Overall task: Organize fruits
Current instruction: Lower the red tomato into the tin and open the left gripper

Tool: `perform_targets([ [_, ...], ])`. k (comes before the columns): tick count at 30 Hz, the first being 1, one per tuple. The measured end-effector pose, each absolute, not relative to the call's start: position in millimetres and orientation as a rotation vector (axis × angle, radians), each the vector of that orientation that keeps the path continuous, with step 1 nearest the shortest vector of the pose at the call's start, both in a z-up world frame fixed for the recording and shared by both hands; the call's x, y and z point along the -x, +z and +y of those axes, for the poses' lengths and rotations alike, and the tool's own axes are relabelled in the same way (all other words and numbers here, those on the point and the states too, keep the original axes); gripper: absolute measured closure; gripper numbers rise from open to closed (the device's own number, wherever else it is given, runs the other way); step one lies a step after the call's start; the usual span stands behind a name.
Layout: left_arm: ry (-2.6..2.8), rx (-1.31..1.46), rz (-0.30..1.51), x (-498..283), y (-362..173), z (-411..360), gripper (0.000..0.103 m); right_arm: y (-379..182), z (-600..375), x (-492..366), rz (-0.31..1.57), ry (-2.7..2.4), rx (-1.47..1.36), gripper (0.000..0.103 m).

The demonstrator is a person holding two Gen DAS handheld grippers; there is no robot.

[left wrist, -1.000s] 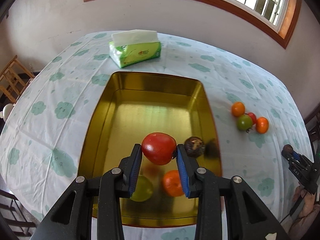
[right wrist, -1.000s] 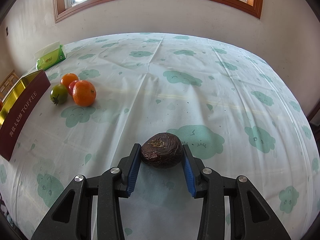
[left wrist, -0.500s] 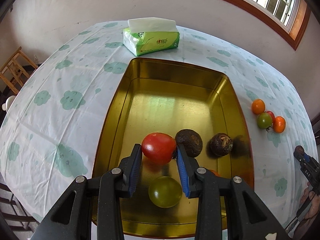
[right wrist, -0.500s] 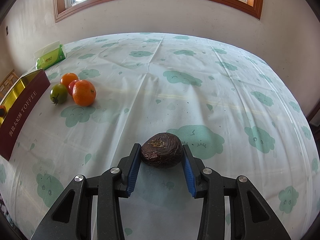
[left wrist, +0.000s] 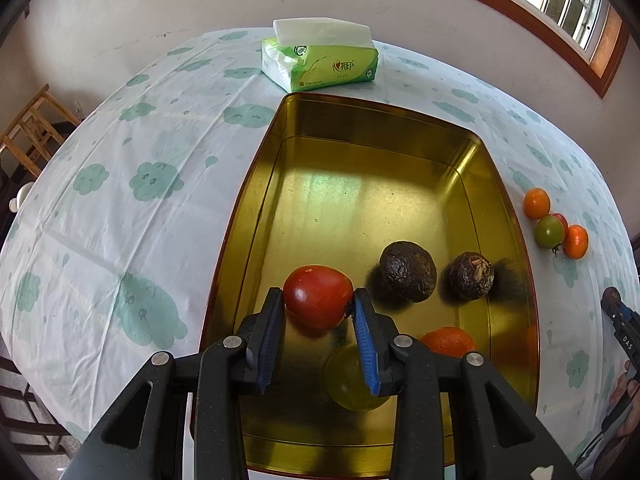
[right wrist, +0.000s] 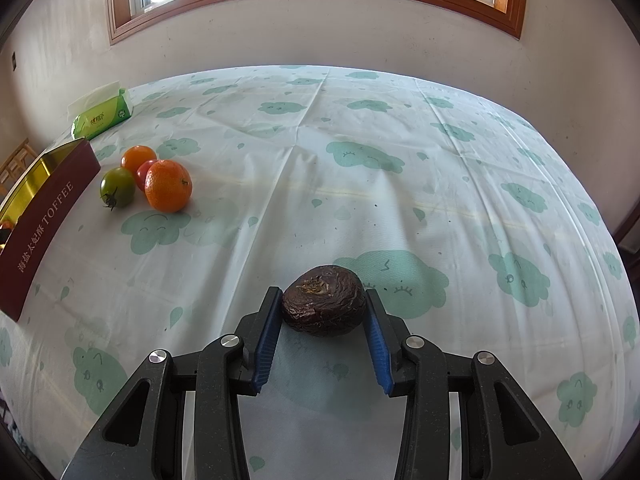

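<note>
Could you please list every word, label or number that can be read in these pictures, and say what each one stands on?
"TOFFEE": white letters on the dark red outer side of the tin, right wrist view.
Chinese characters before "TOFFEE" on the same side: present, too small to read surely.
"100%": round mark on the green tissue pack; its red logo and fine print are too blurred.
"DAS": on the black tool at the left wrist view's right edge; partly cut off.
</note>
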State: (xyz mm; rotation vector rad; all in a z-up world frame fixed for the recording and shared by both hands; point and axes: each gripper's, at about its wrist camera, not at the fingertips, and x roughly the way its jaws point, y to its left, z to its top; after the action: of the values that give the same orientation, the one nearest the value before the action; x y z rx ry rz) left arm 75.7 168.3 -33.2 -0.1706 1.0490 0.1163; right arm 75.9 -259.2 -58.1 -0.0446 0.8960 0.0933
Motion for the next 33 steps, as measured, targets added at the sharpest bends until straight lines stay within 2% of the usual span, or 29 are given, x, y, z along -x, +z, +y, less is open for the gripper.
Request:
perform_targets([
  [20, 0.116, 0.106, 1.066, -78.6, -37.0, 161.3, 0.071, -58.0, -259.1, -75.9, 0.896, 0.094, 0.045, 0.061],
  [33, 0.103, 0.127, 1.048, -73.1, -28.6, 161.0, 0.065, -58.4, -259.3, -76.2, 0.896, 0.094, 0.045, 0.061],
])
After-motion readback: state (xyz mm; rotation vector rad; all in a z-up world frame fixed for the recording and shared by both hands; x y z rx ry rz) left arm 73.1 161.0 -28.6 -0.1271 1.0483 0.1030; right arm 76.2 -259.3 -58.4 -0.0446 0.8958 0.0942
